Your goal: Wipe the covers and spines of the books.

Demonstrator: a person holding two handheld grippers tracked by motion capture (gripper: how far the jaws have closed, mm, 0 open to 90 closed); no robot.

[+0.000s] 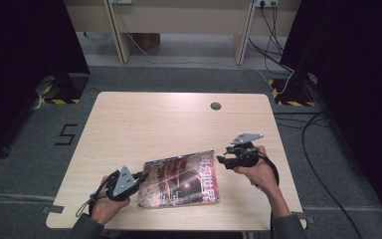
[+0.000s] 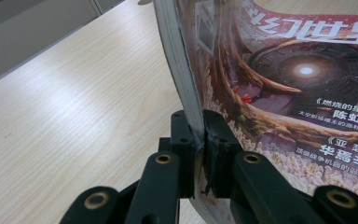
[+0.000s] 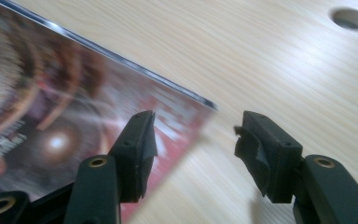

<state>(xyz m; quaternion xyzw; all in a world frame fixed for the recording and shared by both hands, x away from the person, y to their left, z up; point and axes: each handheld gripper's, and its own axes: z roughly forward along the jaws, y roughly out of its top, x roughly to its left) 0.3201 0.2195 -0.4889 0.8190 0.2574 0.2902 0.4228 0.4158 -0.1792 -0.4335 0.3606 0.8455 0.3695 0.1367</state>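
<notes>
A magazine [image 1: 181, 178] with a dark reddish-brown cover and Chinese lettering lies near the table's front edge. My left gripper [image 1: 140, 178] is shut on its left edge; in the left gripper view the jaws pinch the magazine [image 2: 261, 70] at the spine, my left gripper [image 2: 200, 154] clamped tight there. My right gripper [image 1: 221, 160] hovers at the magazine's upper right corner, held by a hand. In the right gripper view the right gripper [image 3: 193, 140] stands open, nothing between its fingers, the magazine's corner [image 3: 74, 107] just beyond the left jaw.
The light wooden table [image 1: 169, 119] has a round cable hole [image 1: 216, 106] at the back right. Cables [image 1: 298, 124] run over the grey floor to the right. A desk frame stands behind the table.
</notes>
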